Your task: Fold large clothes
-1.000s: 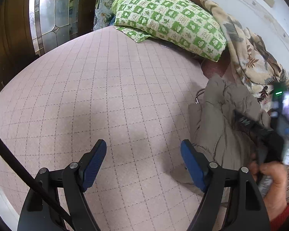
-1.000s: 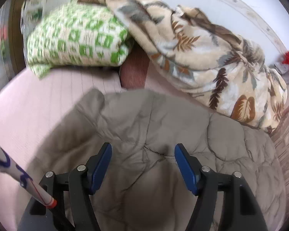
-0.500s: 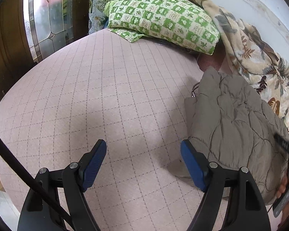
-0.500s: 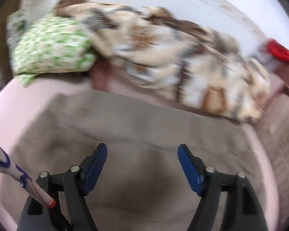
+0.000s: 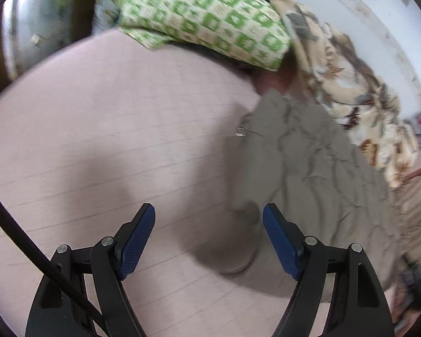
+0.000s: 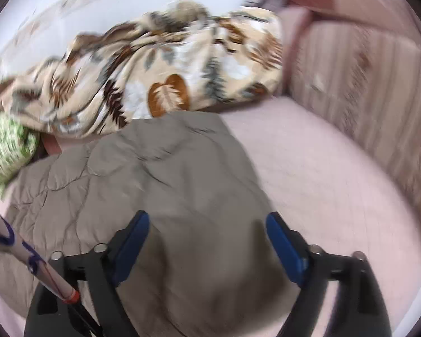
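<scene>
A grey-brown quilted jacket (image 5: 317, 179) lies folded on the pink bed cover (image 5: 112, 129), right of centre in the left wrist view. My left gripper (image 5: 209, 226) hovers open over the bare cover at the jacket's left edge, nothing between its blue pads. In the right wrist view the jacket (image 6: 160, 191) fills the middle. My right gripper (image 6: 207, 233) hangs above its right edge with the jaws opening wide and no cloth pinched between them.
A green-and-white checked pillow (image 5: 210, 19) and a leaf-print blanket (image 6: 143, 75) lie at the far side of the bed against the wall. A striped cushion (image 6: 365, 92) stands at the right. A glass door (image 5: 36, 28) is at the far left.
The right gripper has swept to the right across the jacket and rolled, its jaws spreading wider. The left gripper has shifted toward the jacket's left edge. The right hand and gripper left the left wrist view.
</scene>
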{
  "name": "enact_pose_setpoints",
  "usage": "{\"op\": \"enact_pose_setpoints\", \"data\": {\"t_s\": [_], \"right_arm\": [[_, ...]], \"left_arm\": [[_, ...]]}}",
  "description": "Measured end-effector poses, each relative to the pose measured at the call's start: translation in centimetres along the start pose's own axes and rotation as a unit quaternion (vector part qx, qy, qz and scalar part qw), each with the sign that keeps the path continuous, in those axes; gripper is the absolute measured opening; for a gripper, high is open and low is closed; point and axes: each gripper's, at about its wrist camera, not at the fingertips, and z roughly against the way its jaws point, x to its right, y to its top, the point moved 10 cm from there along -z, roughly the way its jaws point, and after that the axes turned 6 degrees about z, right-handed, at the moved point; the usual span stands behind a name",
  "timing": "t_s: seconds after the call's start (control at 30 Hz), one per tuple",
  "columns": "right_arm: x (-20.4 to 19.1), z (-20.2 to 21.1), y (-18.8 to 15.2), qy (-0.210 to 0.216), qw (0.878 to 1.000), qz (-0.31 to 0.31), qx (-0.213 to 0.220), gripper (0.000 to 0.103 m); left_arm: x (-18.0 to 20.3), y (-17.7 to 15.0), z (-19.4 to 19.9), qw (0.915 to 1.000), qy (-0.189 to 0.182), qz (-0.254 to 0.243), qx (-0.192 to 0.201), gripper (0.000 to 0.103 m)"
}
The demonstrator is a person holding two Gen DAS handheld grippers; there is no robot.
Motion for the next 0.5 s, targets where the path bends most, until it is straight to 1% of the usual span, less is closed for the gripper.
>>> {"op": "enact_pose_setpoints", "data": {"t_s": [0.07, 0.1, 0.17, 0.27, 0.3, 0.37, 0.4, 0.43, 0.47, 0.5], "right_arm": [[2.5, 0.2, -2.0, 0.012, 1.000, -0.029, 0.001, 0.095], [3.1, 0.1, -2.6, 0.013, 0.999, -0.036, 0.002, 0.096], [4.3, -0.8, -3.7, 0.022, 0.998, -0.050, -0.002, 0.097], [4.4, -2.9, -4.3, 0.059, 0.996, -0.072, -0.009, 0.099], [4.3, -3.5, -4.2, 0.070, 0.995, -0.076, -0.011, 0.100], [3.1, -5.5, -4.3, 0.120, 0.989, -0.080, -0.036, 0.102], [2.1, -6.9, -4.6, 0.163, 0.981, -0.087, -0.065, 0.102], [1.6, -7.8, -4.8, 0.183, 0.975, -0.093, -0.081, 0.103], [1.4, -8.5, -4.8, 0.194, 0.972, -0.098, -0.089, 0.103], [1.1, -9.1, -4.8, 0.211, 0.967, -0.105, -0.097, 0.101]], "left_arm": [[0.7, 0.0, -1.2, 0.9991, -0.034, 0.010, -0.024, 0.078], [1.2, 0.0, -2.1, 0.9975, -0.056, 0.016, -0.041, 0.079], [2.0, 0.0, -3.6, 0.9943, -0.081, 0.018, -0.067, 0.081], [3.4, 0.0, -6.3, 0.9883, -0.110, -0.004, -0.105, 0.084], [4.1, -0.3, -7.3, 0.9841, -0.128, -0.012, -0.122, 0.085], [4.8, -1.0, -8.8, 0.9780, -0.146, -0.010, -0.149, 0.088], [5.1, -1.4, -9.7, 0.9765, -0.146, -0.001, -0.158, 0.088], [5.4, -1.4, -10.0, 0.9776, -0.144, -0.001, -0.153, 0.088], [5.8, -1.3, -10.0, 0.9792, -0.143, -0.006, -0.144, 0.079], [6.6, -1.0, -9.6, 0.9798, -0.145, -0.011, -0.137, 0.074]]}}
